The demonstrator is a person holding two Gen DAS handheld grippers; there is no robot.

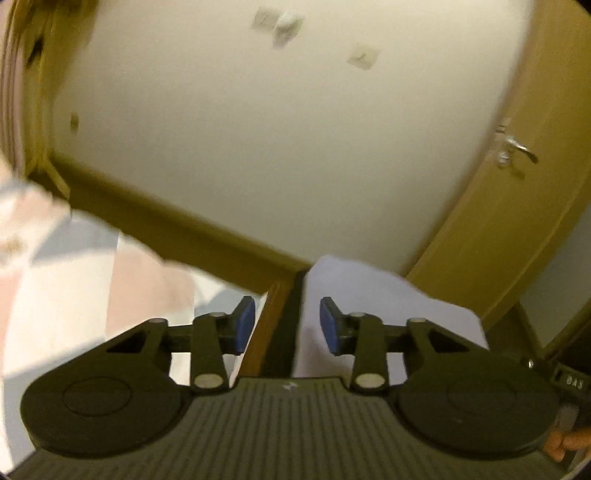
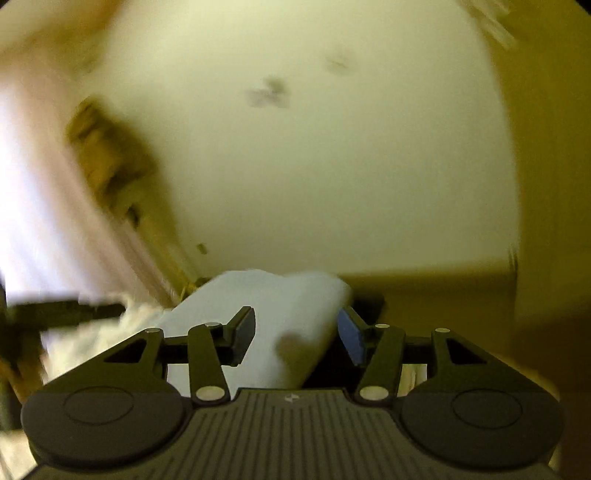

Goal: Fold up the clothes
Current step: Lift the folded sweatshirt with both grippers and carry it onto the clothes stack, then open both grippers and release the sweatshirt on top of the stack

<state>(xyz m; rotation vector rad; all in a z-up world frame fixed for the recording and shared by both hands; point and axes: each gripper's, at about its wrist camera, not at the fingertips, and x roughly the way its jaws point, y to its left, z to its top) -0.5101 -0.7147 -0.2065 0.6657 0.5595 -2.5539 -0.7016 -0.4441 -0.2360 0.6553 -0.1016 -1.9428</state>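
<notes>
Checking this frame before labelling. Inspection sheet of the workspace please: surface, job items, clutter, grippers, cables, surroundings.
Surface: patterned pink, white and grey bedding at lower left of the left wrist view, with a wooden bed frame along its far edge.
Job's things: pale white cloth ahead of the left gripper; a similar pale cloth lies in front of the right gripper. Which garment, cannot tell.
Clutter: nothing seen.
Grippers: both open, fingers apart, nothing clamped. Right view is heavily motion-blurred.
Cables: nothing seen.
Surroundings: cream wall with small fittings; wooden door with metal handle at right; fingertips at the lower right edge.
</notes>
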